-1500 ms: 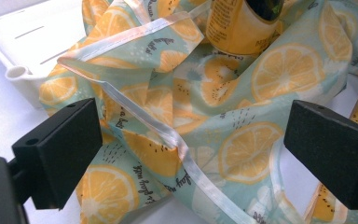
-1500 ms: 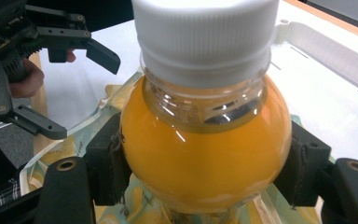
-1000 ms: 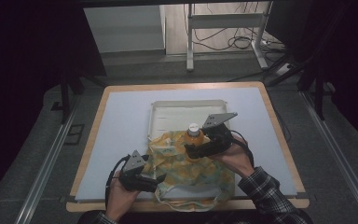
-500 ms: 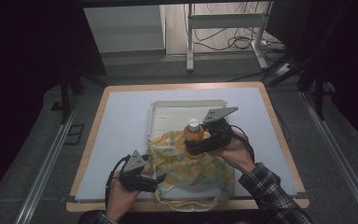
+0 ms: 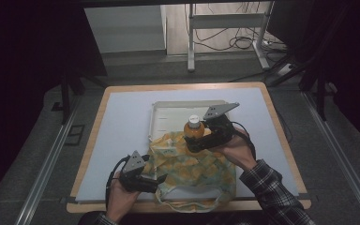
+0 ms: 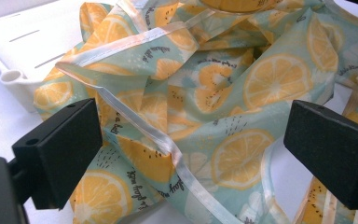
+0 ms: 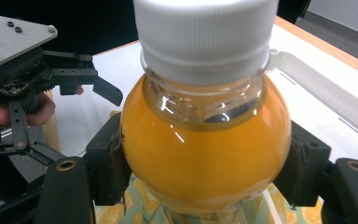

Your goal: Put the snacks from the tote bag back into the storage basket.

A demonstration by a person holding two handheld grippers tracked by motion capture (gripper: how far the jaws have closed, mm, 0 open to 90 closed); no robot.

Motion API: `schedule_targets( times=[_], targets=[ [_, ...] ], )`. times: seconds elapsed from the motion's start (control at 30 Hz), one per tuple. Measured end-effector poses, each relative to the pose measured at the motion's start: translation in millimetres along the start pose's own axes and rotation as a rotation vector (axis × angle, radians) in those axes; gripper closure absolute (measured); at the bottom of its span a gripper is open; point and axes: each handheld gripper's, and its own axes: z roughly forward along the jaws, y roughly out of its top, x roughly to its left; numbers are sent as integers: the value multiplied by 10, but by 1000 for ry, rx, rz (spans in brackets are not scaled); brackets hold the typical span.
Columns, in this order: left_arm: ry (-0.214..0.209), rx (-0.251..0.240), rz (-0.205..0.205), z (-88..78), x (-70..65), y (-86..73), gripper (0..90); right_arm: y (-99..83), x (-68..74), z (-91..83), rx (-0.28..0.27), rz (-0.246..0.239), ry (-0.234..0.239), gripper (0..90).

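At the near edge of the table (image 5: pixel 122 122), the left gripper (image 5: pixel 161 180) rests low at the left corner of the lemon-print cloth bag (image 5: pixel 194 164). In the left gripper view, its two black jaws stand wide apart, with a fold of the bag and its white trim strap (image 6: pixel 168 142) lying between them; neither pad presses on the fabric, so the jaws are open. The bag lies crumpled on the white table surface, its pale handle loops trailing toward the near wooden edge. Beyond the bag's middle, the right gripper (image 5: pixel 194 143) is clamped on the orange-juice bottle (image 5: pixel 193 131). In the right gripper view, both jaw pads bear against the rounded shoulder of the bottle (image 7: pixel 205 154), one on each side, just below the white screw cap (image 7: pixel 205 37). The bottle stands upright, its lower part sunk among the far folds of the bag, so the base is hidden. Just behind the bottle lies a white tray (image 5: pixel 168 117), whose near edge is overlapped by the bag. The tray's corner also appears at upper left in the left gripper view.
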Motion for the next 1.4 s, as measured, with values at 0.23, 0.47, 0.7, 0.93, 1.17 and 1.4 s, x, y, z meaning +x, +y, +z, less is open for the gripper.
schedule_targets(
  times=[0.23,0.47,0.7,0.93,1.17,1.4],
  targets=[
    [7,-11,2,-9,2,1,36,61,-23,-1,-6,-6,7,300],
    [10,-16,-1,-18,7,1,33,117,-56,18,-8,-11,4,300],
    [9,-21,-1,-21,3,3,32,181,-79,35,-12,-22,3,301],
    [6,-19,-2,-21,6,3,31,247,-110,49,-12,-22,1,301],
    [6,-16,-2,-18,4,3,32,314,-148,56,-13,-19,1,300],
    [6,-16,-3,-24,7,4,32,361,-210,51,-12,-15,-7,300]
  ],
)
